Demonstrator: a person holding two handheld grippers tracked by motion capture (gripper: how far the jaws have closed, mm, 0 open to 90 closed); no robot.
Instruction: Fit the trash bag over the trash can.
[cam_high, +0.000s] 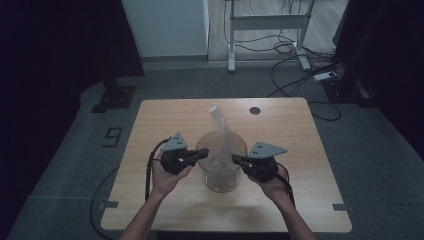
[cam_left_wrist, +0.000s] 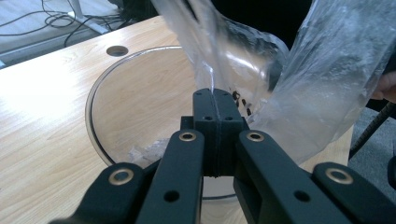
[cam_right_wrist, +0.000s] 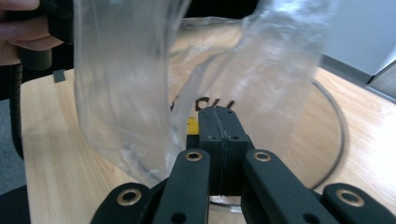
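A clear round container (cam_high: 223, 182) stands in the middle of the wooden table (cam_high: 160, 120), and a clear plastic bag (cam_high: 218, 122) rises out of it, its twisted top leaning toward the far side. My left gripper (cam_high: 206, 152) meets the container's left rim. In the left gripper view its jaws are shut (cam_left_wrist: 215, 93) with the bag's film (cam_left_wrist: 327, 70) coming out of their seam. My right gripper (cam_high: 235, 158) is at the right rim. Its jaws are shut (cam_right_wrist: 219, 112) against a fold of the bag (cam_right_wrist: 126, 84). The container rim (cam_left_wrist: 93, 93) curves behind the left jaws.
A round cable hole (cam_high: 255, 110) sits in the table's far right part. On the floor beyond are a white desk frame (cam_high: 267, 22), loose cables (cam_high: 295, 75) and a power strip (cam_high: 327, 76). A dark stand foot (cam_high: 114, 97) is at the far left.
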